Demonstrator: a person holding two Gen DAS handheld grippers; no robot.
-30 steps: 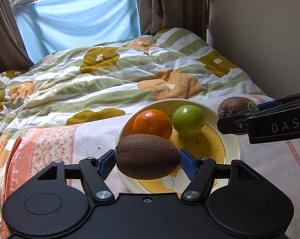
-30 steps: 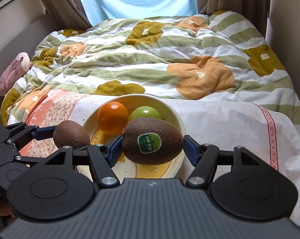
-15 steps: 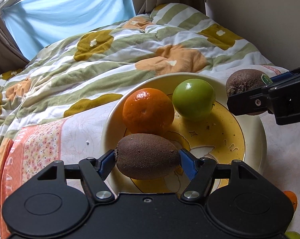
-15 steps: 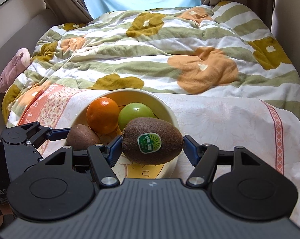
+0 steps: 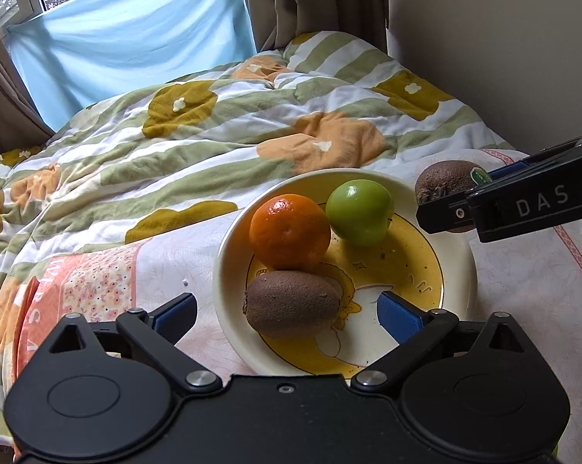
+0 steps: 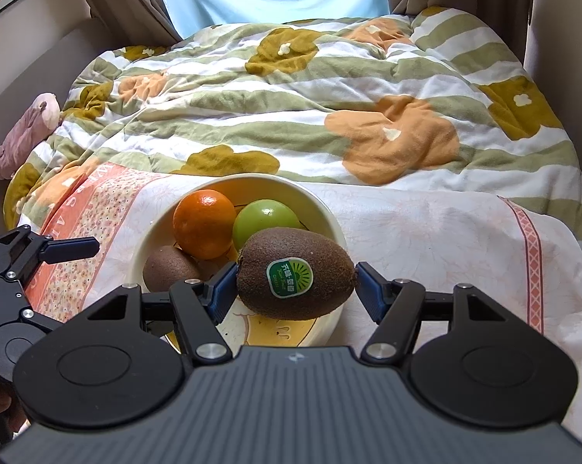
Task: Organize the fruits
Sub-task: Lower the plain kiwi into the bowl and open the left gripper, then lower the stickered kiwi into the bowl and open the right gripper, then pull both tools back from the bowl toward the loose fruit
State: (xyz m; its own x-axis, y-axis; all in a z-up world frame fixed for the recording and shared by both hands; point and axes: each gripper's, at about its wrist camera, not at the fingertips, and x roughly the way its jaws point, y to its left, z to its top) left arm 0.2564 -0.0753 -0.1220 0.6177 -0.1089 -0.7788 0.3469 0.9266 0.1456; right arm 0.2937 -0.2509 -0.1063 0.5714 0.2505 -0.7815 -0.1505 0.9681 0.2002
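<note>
Brown kiwi (image 6: 295, 273) lies crosswise between fingers (image 6: 222, 290).

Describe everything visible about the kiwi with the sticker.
The kiwi with the sticker is brown, fuzzy, oval and whole, with a green and white label on its near side. It lies lengthwise between the blue pads of the right gripper, which press on both its ends and hold it above the near edge of the bowl.
</note>
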